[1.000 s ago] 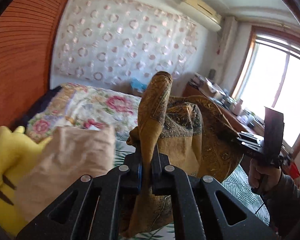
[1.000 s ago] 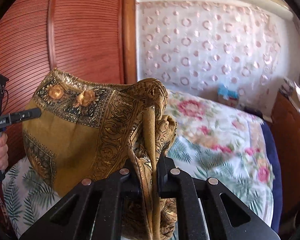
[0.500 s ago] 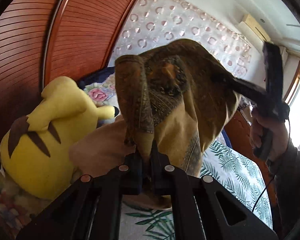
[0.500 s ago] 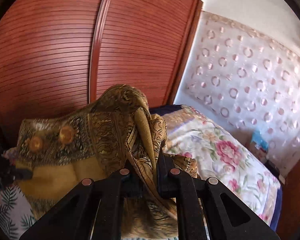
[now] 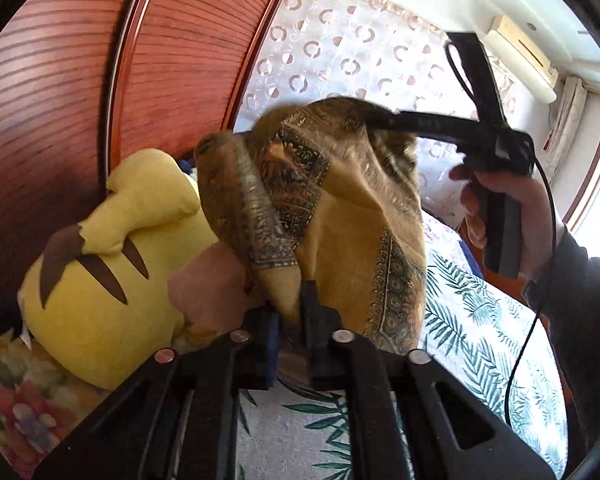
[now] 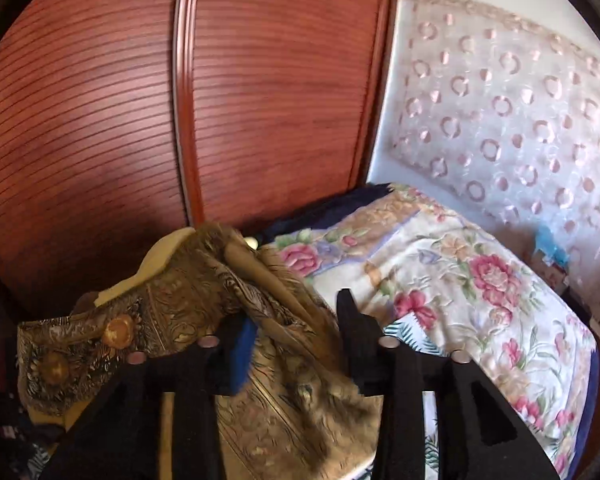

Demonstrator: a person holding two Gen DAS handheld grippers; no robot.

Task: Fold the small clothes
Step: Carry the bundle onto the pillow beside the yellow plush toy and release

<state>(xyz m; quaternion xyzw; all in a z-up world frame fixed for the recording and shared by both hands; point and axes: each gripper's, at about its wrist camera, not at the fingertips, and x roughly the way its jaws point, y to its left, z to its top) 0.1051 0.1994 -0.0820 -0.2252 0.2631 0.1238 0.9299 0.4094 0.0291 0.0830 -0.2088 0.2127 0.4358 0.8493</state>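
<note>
A mustard-brown patterned cloth (image 5: 340, 220) stands bunched up from my left gripper (image 5: 290, 312). Its jaws are just starting to open, and the fabric still fills the narrow gap between them. In the left wrist view a hand (image 5: 512, 200) holds my right gripper (image 5: 376, 120) at the cloth's top edge. In the right wrist view the cloth (image 6: 180, 312) sags loosely across my right gripper (image 6: 296, 312). Those jaws are opening and stand wide apart, and the pads do not press on the fabric.
A yellow plush toy (image 5: 100, 300) and a folded beige cloth (image 5: 204, 292) lie just left of the cloth, against the red wooden wardrobe (image 5: 60, 100). The bed has a palm-leaf sheet (image 5: 480, 340) and a floral quilt (image 6: 440, 264). A ring-patterned curtain (image 6: 500, 120) hangs behind.
Both grippers swung with the cloth toward the wardrobe and the plush toy. The right jaws have opened off the cloth, which now sags. The left jaws have parted slightly.
</note>
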